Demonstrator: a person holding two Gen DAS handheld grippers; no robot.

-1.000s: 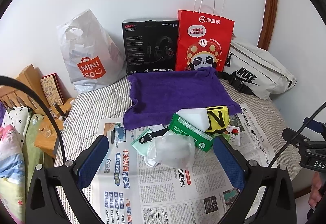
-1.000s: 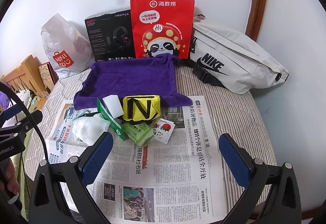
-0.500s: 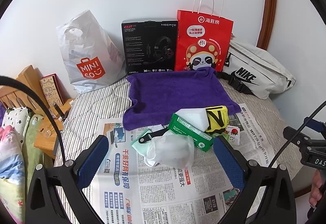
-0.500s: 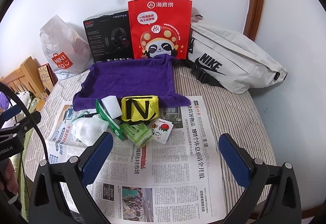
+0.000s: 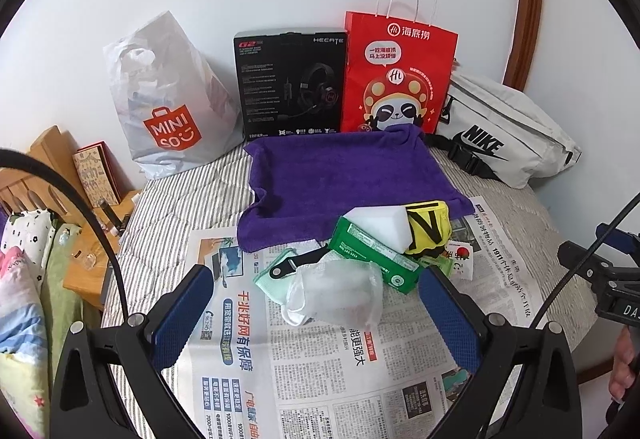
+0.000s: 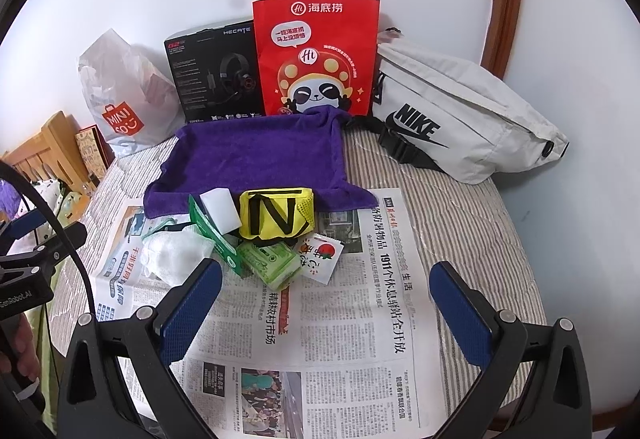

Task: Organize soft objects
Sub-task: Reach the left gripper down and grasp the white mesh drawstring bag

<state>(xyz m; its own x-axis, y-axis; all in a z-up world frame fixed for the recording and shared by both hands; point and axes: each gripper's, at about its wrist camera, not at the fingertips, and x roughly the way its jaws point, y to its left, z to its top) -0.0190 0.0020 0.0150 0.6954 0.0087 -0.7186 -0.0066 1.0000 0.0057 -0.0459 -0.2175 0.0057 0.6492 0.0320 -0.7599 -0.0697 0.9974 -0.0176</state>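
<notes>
A pile of soft things lies on newspaper [image 5: 312,359] [image 6: 360,319] in front of a purple towel [image 5: 344,175] [image 6: 260,155]. The pile holds a white plastic-wrapped bundle [image 5: 340,295] [image 6: 176,251], a white sponge [image 5: 380,223] [image 6: 218,205], a yellow pouch with black straps [image 5: 428,227] [image 6: 276,213], a green tissue pack [image 5: 372,255] [image 6: 270,261], a mint cloth [image 5: 272,279] and a small strawberry sachet [image 6: 320,257]. My left gripper [image 5: 316,319] stands open just short of the white bundle. My right gripper [image 6: 326,313] is open over bare newspaper, nearer than the pile.
Along the wall stand a white Miniso bag [image 5: 168,99], a black headset box [image 5: 292,83], a red paper bag [image 5: 396,79] and a white Nike waist bag [image 6: 460,119]. A wooden bedside shelf [image 5: 60,175] sits left. The striped bed [image 6: 460,223] ends at right.
Both grippers have edged slightly forward toward the pile; nothing on the bed has moved.
</notes>
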